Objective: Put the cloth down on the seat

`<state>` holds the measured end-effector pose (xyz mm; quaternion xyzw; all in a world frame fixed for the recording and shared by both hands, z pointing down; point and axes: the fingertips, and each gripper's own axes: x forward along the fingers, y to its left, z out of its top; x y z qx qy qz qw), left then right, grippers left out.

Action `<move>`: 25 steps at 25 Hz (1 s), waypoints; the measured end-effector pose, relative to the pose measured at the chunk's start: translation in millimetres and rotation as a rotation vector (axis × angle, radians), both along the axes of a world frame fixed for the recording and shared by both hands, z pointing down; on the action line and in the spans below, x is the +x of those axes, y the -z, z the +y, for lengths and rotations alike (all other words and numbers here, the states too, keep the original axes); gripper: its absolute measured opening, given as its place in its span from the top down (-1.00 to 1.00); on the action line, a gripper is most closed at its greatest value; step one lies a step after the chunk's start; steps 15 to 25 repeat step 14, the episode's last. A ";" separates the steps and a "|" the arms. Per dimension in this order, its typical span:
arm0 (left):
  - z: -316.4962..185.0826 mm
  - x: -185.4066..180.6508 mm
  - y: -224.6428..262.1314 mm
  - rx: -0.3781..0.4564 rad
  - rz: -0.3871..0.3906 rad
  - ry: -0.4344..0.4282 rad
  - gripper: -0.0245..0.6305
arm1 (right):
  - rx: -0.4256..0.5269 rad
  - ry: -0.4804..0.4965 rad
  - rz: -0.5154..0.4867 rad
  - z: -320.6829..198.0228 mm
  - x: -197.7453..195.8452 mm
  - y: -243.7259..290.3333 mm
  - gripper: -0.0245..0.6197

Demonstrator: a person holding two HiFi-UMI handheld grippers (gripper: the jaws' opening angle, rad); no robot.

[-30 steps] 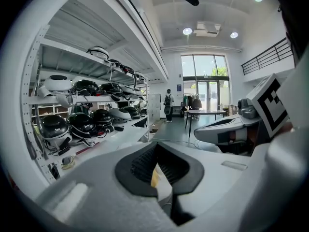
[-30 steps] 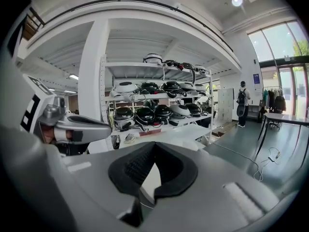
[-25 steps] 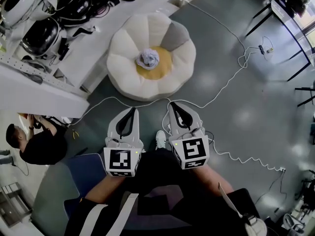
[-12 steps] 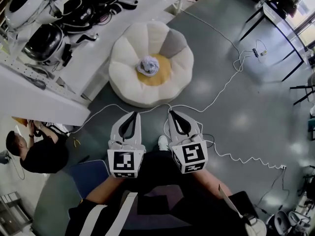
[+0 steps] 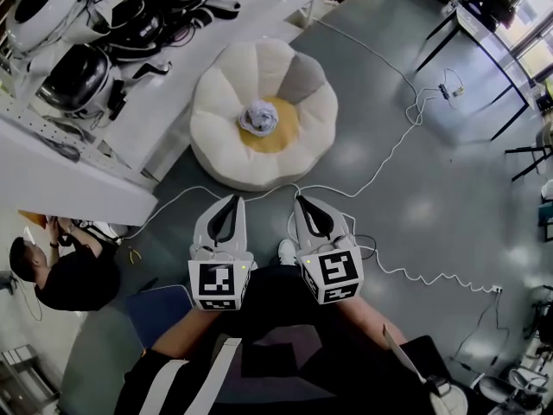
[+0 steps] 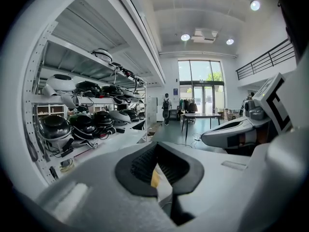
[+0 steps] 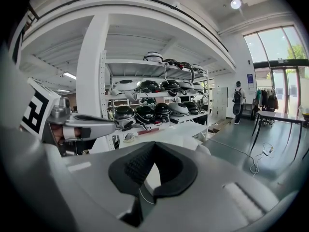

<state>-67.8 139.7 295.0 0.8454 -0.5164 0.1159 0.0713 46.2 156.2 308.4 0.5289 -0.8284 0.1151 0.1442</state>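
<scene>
**Cloth lies bunched on the seat, both tools closed and empty**

The cloth (image 5: 259, 117) sits in a small crumpled heap on the yellow middle of the flower-shaped seat (image 5: 223, 150), ringed by the seat's pale padded petals. It looks soft, limp and light. It would sag and unfold if lifted, and nothing about it seems fragile or slippery. The best place to take hold would be one of the raised folds at the top of the heap, pinched from above.

Bunched as it is, the cloth is roughly round. It shows no clear long axis and points no particular way.

Judging by how it lies, the task looks done.

The seat rests on the grey floor, next to a white shelf (image 5: 112, 145) loaded with helmets. A white cable (image 5: 389, 154) trails across the floor on the near side of the seat.

The left tool (image 5: 232, 201) and the right tool (image 5: 302, 202) hang side by side close to the person's body, well apart from the seat and aimed toward it. In each tool's own view the dark pads meet, so both are closed with nothing between them.
</scene>
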 end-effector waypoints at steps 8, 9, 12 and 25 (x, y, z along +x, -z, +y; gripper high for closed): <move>-1.7 -0.5 0.8 0.003 0.002 -0.008 0.93 | -0.002 -0.002 0.010 -1.3 0.6 0.7 0.92; -1.1 -0.6 1.4 0.004 0.002 -0.008 0.93 | 0.001 0.000 0.010 -1.1 0.5 1.9 0.92; 1.2 -0.1 3.0 0.005 0.003 -0.008 0.93 | 0.006 0.004 0.015 0.6 0.1 4.1 0.92; 2.5 0.4 3.9 0.006 0.004 -0.011 0.93 | 0.010 0.006 0.021 1.7 -0.1 5.4 0.92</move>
